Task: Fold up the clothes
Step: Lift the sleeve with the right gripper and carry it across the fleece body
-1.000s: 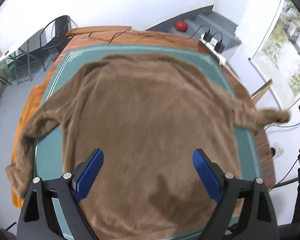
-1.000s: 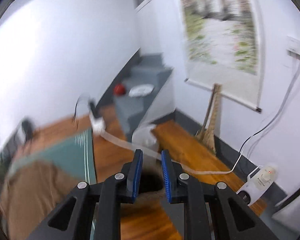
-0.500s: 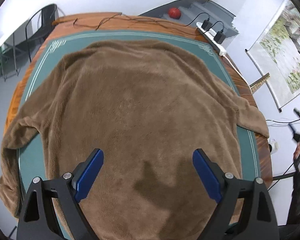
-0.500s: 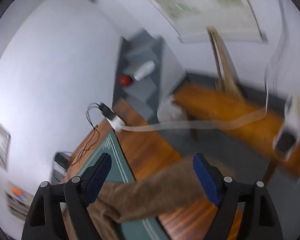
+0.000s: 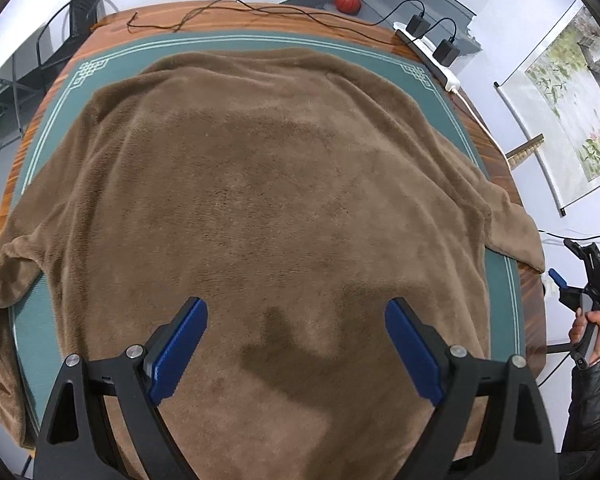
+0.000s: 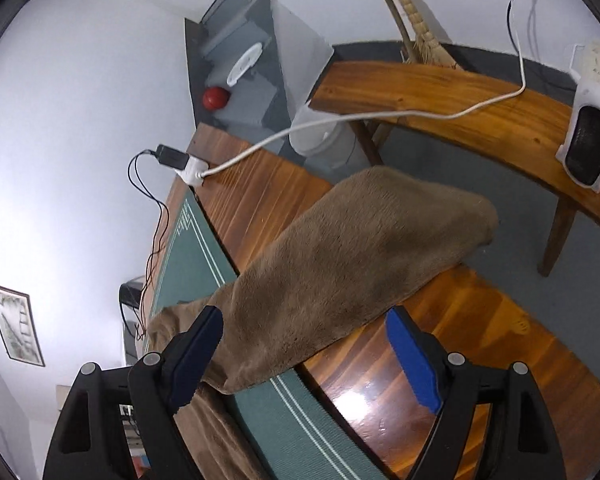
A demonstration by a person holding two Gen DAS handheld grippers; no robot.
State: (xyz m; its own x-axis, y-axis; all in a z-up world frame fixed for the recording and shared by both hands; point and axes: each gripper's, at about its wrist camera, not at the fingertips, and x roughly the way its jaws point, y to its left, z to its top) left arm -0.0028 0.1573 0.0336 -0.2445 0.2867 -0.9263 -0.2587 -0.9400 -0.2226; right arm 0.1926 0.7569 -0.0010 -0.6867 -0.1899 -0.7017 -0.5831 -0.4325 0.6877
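A brown fleece sweater (image 5: pixel 276 208) lies spread flat on a green mat (image 5: pixel 236 42) over a wooden table. Its left sleeve (image 5: pixel 4 264) hangs over the left edge. Its right sleeve (image 6: pixel 356 252) lies across the mat's border and the bare wood, its cuff over the table's edge. My left gripper (image 5: pixel 296 348) is open above the sweater's lower body, holding nothing. My right gripper (image 6: pixel 304 356) is open, its fingers either side of the right sleeve; it also shows beside the table in the left wrist view (image 5: pixel 580 292).
A white power strip (image 5: pixel 428 52) with chargers and black cables lies at the table's far right corner. A wooden bench (image 6: pixel 460 96) with a white heater (image 6: pixel 592 136) stands to the right. A red ball (image 5: pixel 347 2) sits on grey steps. A black chair (image 5: pixel 72 28) is far left.
My right gripper opened and let go of the right sleeve, which dropped onto the table edge, then swung down toward it. My left gripper moved closer over the sweater, staying open.
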